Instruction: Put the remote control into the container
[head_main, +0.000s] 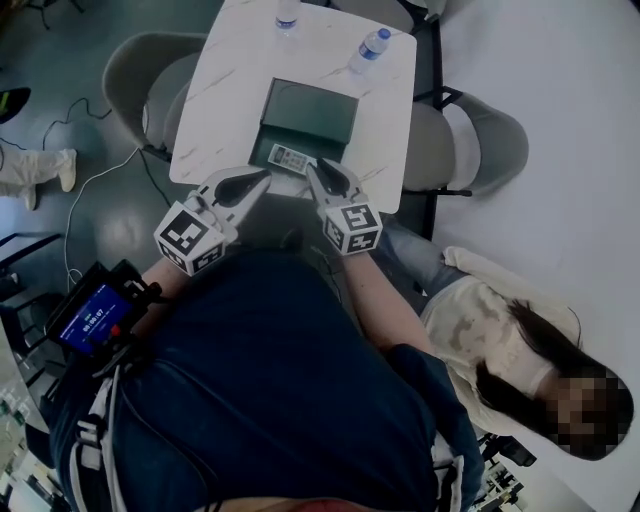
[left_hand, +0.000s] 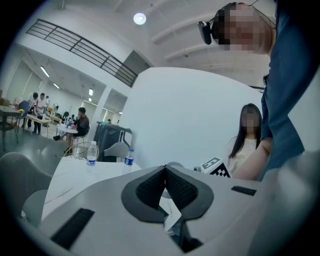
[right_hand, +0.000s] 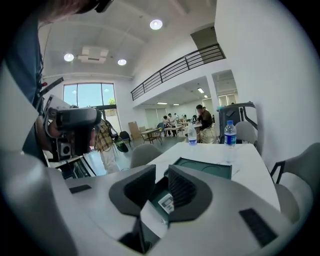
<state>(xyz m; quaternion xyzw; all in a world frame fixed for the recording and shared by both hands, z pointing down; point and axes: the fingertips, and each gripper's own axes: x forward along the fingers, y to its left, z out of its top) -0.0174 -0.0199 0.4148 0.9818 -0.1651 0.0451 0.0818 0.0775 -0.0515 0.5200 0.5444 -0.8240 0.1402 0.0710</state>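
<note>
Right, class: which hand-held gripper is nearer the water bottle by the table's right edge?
Right. The right hand-held gripper is at the near edge of the table, roughly below the water bottle in the head view; the left hand-held gripper is further left, so farther.

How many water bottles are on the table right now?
2. One bottle stands at the table's far edge, partly cropped in the head view; the other bottle stands toward the far right corner, beyond the green container. Neither gripper view shows more.
</note>
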